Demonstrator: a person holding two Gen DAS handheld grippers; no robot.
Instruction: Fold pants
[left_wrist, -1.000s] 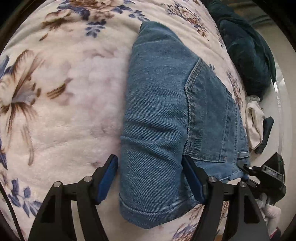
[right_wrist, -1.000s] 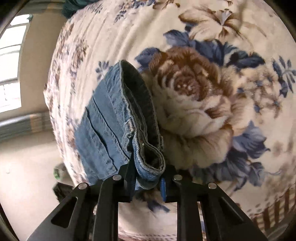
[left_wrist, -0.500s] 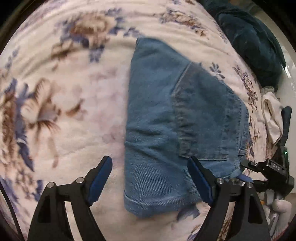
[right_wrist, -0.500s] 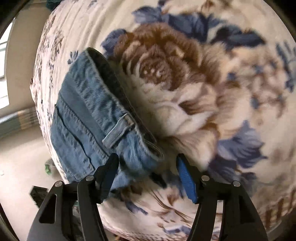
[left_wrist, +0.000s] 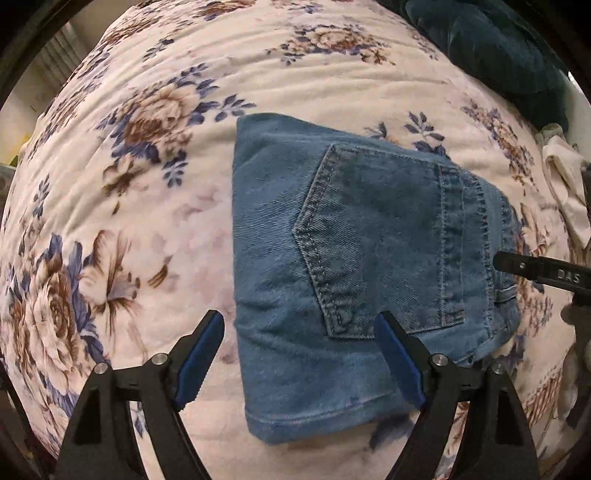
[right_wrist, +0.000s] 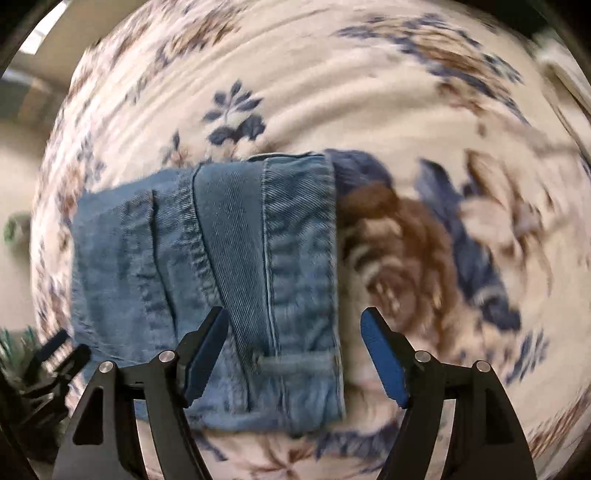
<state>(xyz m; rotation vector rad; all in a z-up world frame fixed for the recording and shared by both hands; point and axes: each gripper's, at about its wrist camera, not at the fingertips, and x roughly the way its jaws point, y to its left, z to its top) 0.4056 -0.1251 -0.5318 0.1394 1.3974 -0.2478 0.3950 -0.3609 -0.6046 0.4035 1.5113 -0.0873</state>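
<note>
Two tools are in view, one pair of jeans, one floral blanket, and at the far edge one dark teal cloth and one pale cloth. Nearest in the left wrist view, the left tool (left_wrist: 297, 360) stands wide open with nothing gripped; its blue pads (left_wrist: 199, 360) hang above the folded jeans (left_wrist: 354, 266), one over the blanket at 7 o'clock and one over the denim at 5 o'clock. In the right wrist view, which is blurred, the right tool (right_wrist: 291, 354) has its jaws opening; the waistband end of the jeans (right_wrist: 229, 280) lies beneath the gap, and neither pad presses it. The jeans are one compact blue denim bundle, folded flat on the blanket (left_wrist: 122, 206), lying from the centre toward 4 o'clock in the left wrist view. A stitched back pocket faces up, the hem runs along the near edge, and a belt loop shows at the waistband. At 3 o'clock the right tool (left_wrist: 543, 273) reaches the waistband edge. Farther off, at 1 o'clock, the dark teal cloth (left_wrist: 491, 48) lies on the bed, and at 2 o'clock the pale cloth (left_wrist: 565, 177) is bunched at the blanket's edge.
</note>
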